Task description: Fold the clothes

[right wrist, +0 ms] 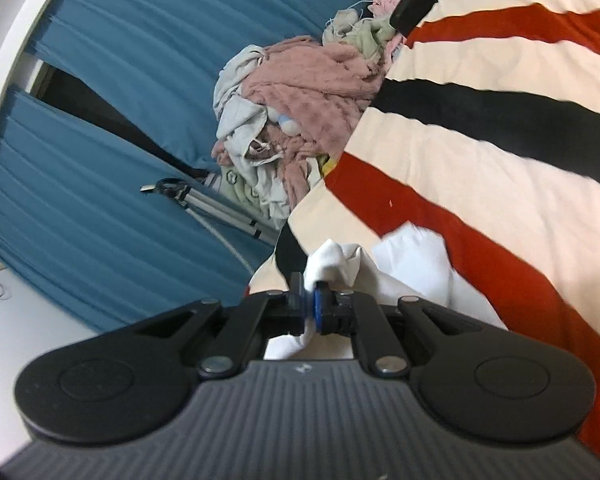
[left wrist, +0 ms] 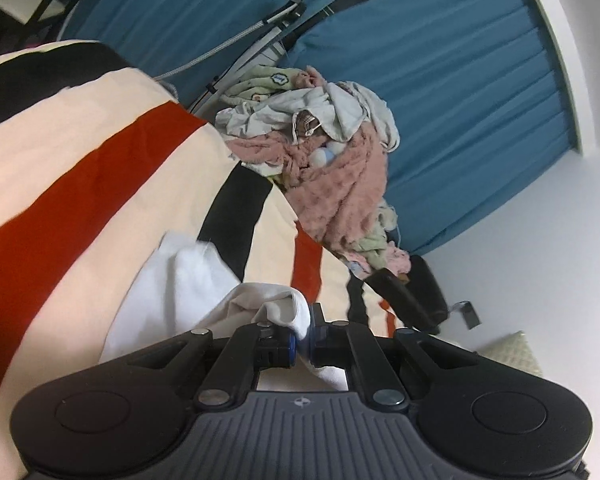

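Note:
A white garment [left wrist: 180, 280] lies over a striped bed cover [left wrist: 80, 184]. My left gripper [left wrist: 303, 334] is shut on a bunched edge of it, with white cloth squeezed between the blue pads. In the right wrist view the same white garment [right wrist: 412, 264] spreads over the striped bed cover [right wrist: 480, 160], and my right gripper [right wrist: 311, 306] is shut on another bunched edge of it. Both views are rolled sideways, so the cloth hangs between the two grips; its lower part is hidden behind the gripper bodies.
A heap of unfolded clothes [left wrist: 332, 168], pink fleece, grey and pale green pieces, sits at the bed's far edge, also clothes heap [right wrist: 300, 96]. Blue curtains [left wrist: 460, 100] hang behind, with a tripod [right wrist: 220, 208] in front. A black object [left wrist: 412, 296] lies beside the heap.

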{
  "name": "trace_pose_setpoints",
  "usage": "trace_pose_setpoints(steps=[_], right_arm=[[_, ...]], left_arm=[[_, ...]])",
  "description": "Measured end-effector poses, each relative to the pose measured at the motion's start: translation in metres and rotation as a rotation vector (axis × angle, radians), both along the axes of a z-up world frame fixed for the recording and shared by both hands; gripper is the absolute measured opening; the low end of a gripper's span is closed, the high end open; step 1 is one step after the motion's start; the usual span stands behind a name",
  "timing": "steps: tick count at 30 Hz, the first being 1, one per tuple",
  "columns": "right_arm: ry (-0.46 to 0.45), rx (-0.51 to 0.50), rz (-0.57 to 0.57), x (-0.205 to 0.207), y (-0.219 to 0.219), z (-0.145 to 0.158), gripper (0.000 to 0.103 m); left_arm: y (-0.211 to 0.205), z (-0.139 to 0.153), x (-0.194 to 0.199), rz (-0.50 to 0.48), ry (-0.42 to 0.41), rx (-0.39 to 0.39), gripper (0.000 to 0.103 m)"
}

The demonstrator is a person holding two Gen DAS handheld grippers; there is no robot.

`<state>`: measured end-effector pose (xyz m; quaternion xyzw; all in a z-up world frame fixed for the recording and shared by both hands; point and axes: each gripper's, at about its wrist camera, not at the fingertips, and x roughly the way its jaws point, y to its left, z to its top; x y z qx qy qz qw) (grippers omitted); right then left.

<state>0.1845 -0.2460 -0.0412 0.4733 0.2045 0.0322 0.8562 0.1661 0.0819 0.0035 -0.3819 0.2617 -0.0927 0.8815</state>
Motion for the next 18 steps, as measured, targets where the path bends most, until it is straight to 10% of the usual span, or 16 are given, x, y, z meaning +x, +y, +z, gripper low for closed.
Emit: trace_pose_setpoints(steps=[13,14,16,18], right_arm=[[0.043,-0.024,0.129,0.101,-0.006,-0.076,0.014],[0.052,-0.024,0.144,0.106,-0.007,-0.078,0.018],[0.048,-0.004,0.185,0.11,-0.007,-0.081,0.069],[0.006,0.003,0.217,0.107,-0.005,-0.08,0.085]], left_arm=[[0.001,-0.07,0.091,-0.09,0.0,0.076,0.008],[0.0,-0.073,0.095,-0.102,-0.001,0.086,0.01],[-0.001,-0.08,0.104,-0.124,-0.004,0.108,0.042],[-0.003,-0.086,0.113,-0.146,-0.006,0.129,0.065]])
